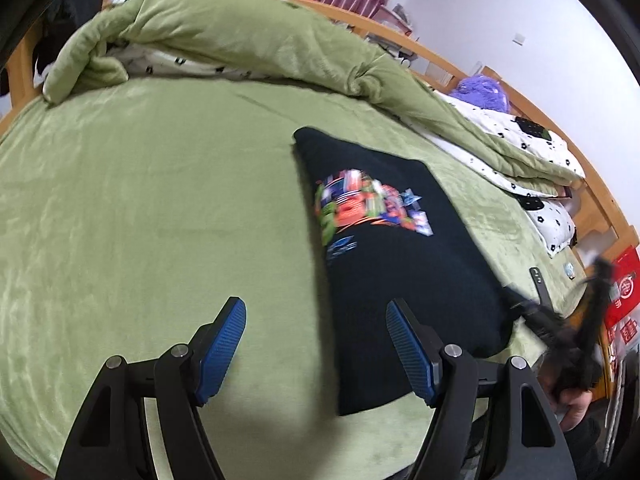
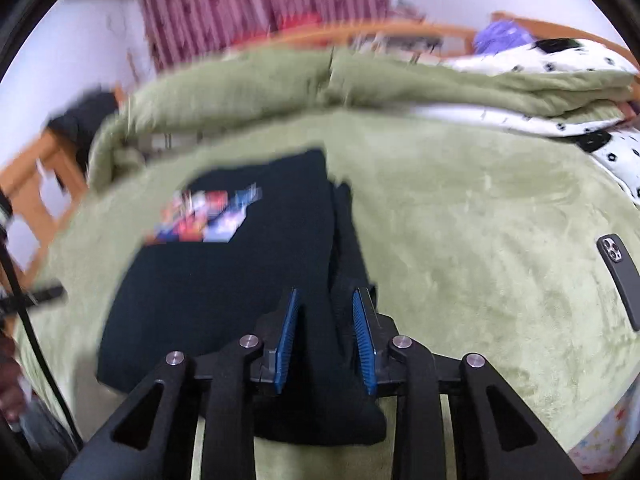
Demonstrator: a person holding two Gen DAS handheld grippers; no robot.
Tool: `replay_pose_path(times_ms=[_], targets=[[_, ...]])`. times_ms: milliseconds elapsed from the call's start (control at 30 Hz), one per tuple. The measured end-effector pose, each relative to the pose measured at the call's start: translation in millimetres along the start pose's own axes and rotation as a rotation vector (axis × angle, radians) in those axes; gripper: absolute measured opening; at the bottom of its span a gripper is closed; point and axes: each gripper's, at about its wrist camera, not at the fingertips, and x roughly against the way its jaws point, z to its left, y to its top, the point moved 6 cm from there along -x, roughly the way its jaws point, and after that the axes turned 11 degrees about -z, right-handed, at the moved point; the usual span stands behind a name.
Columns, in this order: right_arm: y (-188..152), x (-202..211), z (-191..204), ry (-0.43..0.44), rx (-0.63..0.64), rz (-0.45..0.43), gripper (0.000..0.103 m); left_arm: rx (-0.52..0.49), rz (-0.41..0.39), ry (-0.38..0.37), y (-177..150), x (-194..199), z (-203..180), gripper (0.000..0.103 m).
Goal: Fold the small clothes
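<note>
A small black shirt with a colourful print (image 1: 400, 264) lies partly folded on the green bed cover (image 1: 160, 208). My left gripper (image 1: 316, 312) is open and empty, hovering just left of the shirt's near edge. In the right wrist view the shirt (image 2: 224, 280) lies ahead and left, and my right gripper (image 2: 325, 300) is narrowed around a bunched fold at the shirt's right edge. The right gripper also shows blurred at the far right of the left wrist view (image 1: 568, 332).
A rolled green duvet (image 1: 240, 36) with white dotted lining lies along the far side. A dotted pillow (image 1: 552, 220) and a phone (image 2: 620, 276) lie at the right. A wooden bed frame (image 1: 520, 92) rims the bed.
</note>
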Motion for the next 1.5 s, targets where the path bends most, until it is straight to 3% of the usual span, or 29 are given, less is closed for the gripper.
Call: replay_pose_path(times_ms=[67,233,400,500,667,733,800,867,1500], targets=[[-11,-7,-2,-0.023,0.021,0.091,0.027,-0.007,-0.008,0.004,2,7,-11,0.071],[4,31,-10,-0.019,-0.026,0.064,0.029,-0.047,-0.036,0.030,7,27,-35,0.071],[27,74,-15,-0.032,-0.029,0.040,0.053,-0.070,-0.072,0.058,10,48,-52,0.071],[37,105,-17,-0.070,-0.017,0.002,0.058,-0.103,-0.106,0.086,12,67,-61,0.072],[42,142,-13,-0.097,-0.019,-0.019,0.059,-0.144,-0.136,0.117,14,99,-72,0.081],[43,156,-10,-0.113,-0.006,-0.031,0.067,-0.158,-0.142,0.128,13,111,-76,0.084],[44,171,-6,-0.135,0.014,-0.055,0.083,-0.166,-0.149,0.134,12,121,-78,0.085],[45,183,-2,-0.140,0.022,-0.085,0.086,-0.170,-0.160,0.138,11,131,-79,0.085],[38,212,18,-0.126,0.053,-0.114,0.088,-0.170,-0.193,0.156,2,163,-70,0.086]])
